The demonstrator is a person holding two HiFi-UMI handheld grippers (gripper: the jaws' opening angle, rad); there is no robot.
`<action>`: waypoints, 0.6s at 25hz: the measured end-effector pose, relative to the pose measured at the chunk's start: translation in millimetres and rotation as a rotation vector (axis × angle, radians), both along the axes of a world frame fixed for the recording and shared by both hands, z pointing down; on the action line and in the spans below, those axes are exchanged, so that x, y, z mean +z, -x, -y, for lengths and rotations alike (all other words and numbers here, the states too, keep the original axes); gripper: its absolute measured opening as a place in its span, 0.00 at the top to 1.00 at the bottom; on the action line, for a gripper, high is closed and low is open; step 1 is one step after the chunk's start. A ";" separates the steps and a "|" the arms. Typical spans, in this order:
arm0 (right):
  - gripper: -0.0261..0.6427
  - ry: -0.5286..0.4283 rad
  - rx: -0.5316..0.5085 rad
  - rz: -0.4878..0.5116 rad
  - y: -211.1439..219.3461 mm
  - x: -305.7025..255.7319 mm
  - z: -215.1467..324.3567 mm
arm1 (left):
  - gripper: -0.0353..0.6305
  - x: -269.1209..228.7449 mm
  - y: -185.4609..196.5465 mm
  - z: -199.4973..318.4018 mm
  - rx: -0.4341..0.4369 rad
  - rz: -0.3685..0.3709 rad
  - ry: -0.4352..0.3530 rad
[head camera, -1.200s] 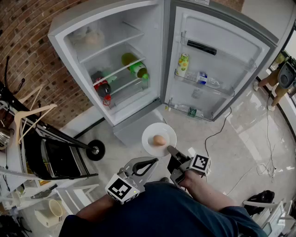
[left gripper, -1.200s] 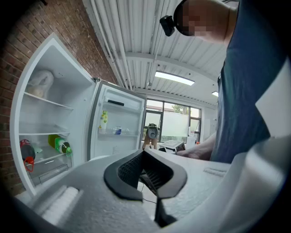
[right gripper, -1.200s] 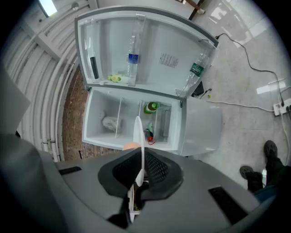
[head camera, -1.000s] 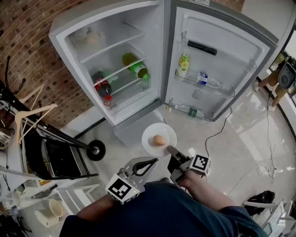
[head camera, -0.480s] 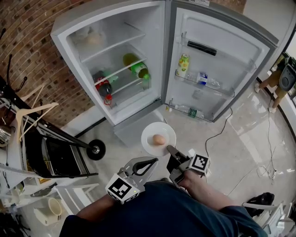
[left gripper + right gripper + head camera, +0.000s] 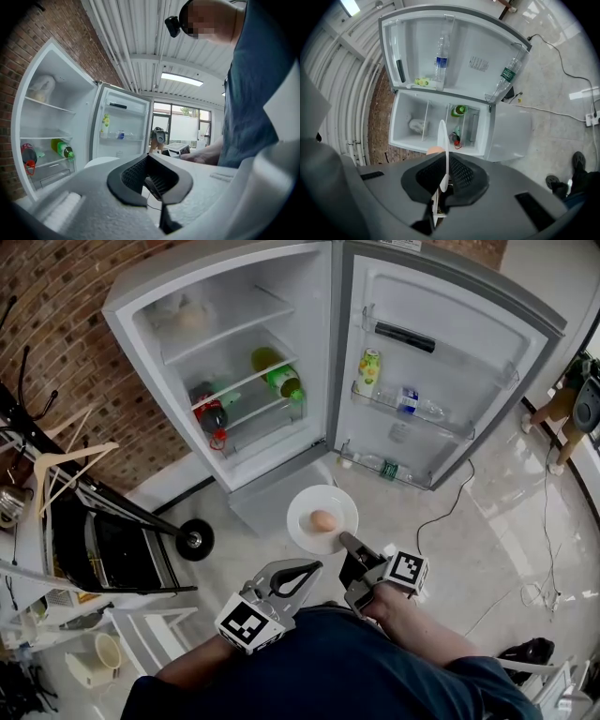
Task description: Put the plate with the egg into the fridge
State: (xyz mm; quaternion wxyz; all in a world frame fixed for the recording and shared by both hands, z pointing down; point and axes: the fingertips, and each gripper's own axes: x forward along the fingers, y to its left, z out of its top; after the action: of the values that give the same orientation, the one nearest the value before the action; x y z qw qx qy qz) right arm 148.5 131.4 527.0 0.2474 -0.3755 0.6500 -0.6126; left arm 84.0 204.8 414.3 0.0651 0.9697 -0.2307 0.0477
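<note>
A white plate (image 6: 305, 521) with a brown egg (image 6: 323, 520) on it hangs level above the floor, just in front of the open fridge (image 6: 187, 268). My right gripper (image 6: 345, 540) is shut on the plate's near rim. In the right gripper view the plate (image 6: 444, 140) runs edge-on between the pads, with the egg (image 6: 435, 150) peeking out beside it. My left gripper (image 6: 317, 566) is shut and empty, low at the left of the plate and apart from it. The fridge shelves carry a green bottle (image 6: 277, 376) and a dark, red-capped bottle (image 6: 208, 418).
The fridge door (image 6: 441, 352) stands swung open to the right, with a small bottle (image 6: 371, 369) in its racks. A black cart (image 6: 103, 559) with a wheel (image 6: 194, 542) and a wooden hanger (image 6: 66, 470) stands at the left. A cable (image 6: 450, 507) trails over the floor.
Almost nothing: the plate and both grippers keep their places before the fridge; the view has shifted slightly.
</note>
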 end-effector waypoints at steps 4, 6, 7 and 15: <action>0.93 -0.007 -0.005 0.001 -13.2 4.3 4.3 | 0.94 7.1 -12.5 -1.2 -0.014 0.001 0.002; 0.93 -0.007 -0.008 -0.013 -19.5 6.8 4.6 | 0.94 9.1 -15.7 -2.0 -0.021 0.003 0.003; 0.93 -0.008 -0.012 -0.019 -21.3 7.3 5.1 | 0.94 9.4 -16.3 -1.9 -0.025 0.004 0.004; 0.93 0.010 -0.016 -0.007 -13.8 13.4 23.7 | 0.94 11.9 -12.2 20.2 -0.029 0.000 0.012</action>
State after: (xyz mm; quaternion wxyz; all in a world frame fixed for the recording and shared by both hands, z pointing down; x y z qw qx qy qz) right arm 162.3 107.7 540.4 0.2384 -0.3734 0.6509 -0.6165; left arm 96.1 184.6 426.2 0.0715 0.9659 -0.2443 0.0479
